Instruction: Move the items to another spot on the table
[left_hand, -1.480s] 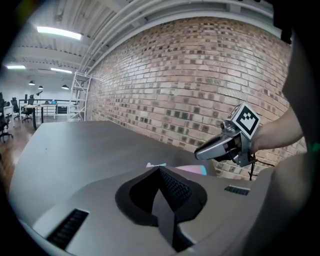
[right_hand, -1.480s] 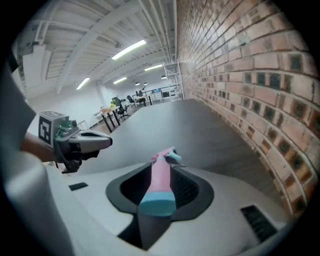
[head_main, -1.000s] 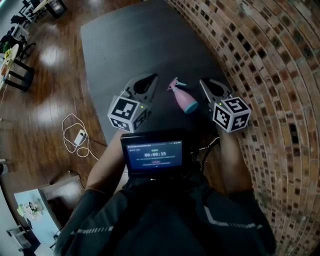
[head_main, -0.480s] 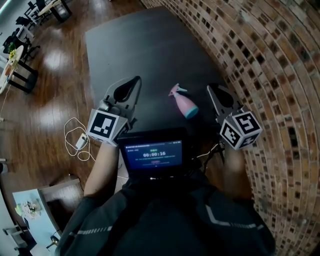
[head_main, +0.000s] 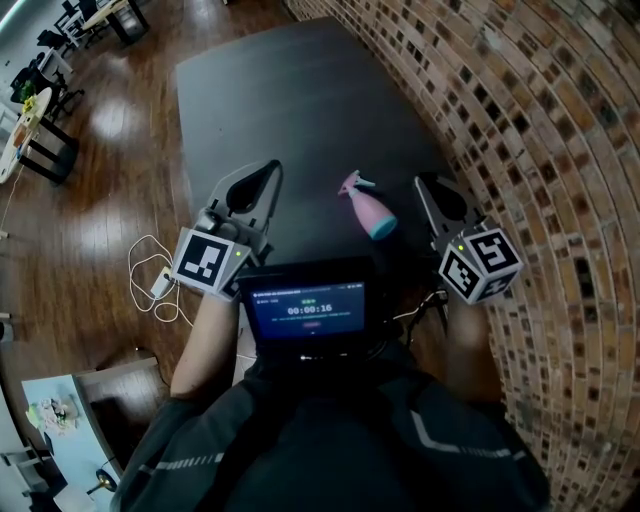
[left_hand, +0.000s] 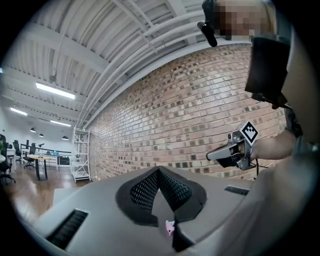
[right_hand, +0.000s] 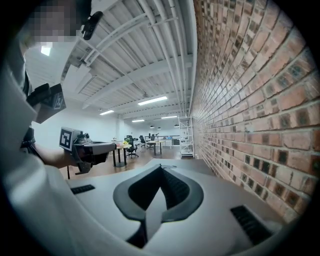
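Observation:
A pink spray bottle (head_main: 365, 205) with a teal base lies on its side on the dark table (head_main: 280, 90), near the front edge. My left gripper (head_main: 268, 172) hovers to the bottle's left, its jaws together and nothing held. My right gripper (head_main: 424, 184) hovers to the bottle's right, close to the brick wall, also shut and empty. In the left gripper view the left gripper (left_hand: 159, 169) has its jaws meeting at the tip, and a sliver of the bottle (left_hand: 170, 227) shows through the slit below. The right gripper view shows the right gripper (right_hand: 161, 166) with its jaws closed.
A brick wall (head_main: 520, 120) runs along the table's right side. Wooden floor (head_main: 100, 150) lies to the left, with a white cable and plug (head_main: 155, 272) on it. A small screen (head_main: 305, 305) sits at the person's chest. Desks and chairs (head_main: 30, 110) stand far left.
Both grippers have risen and drawn apart from the bottle. The left one went left and toward the person, the right one slightly right. The bottle has stayed where it was.

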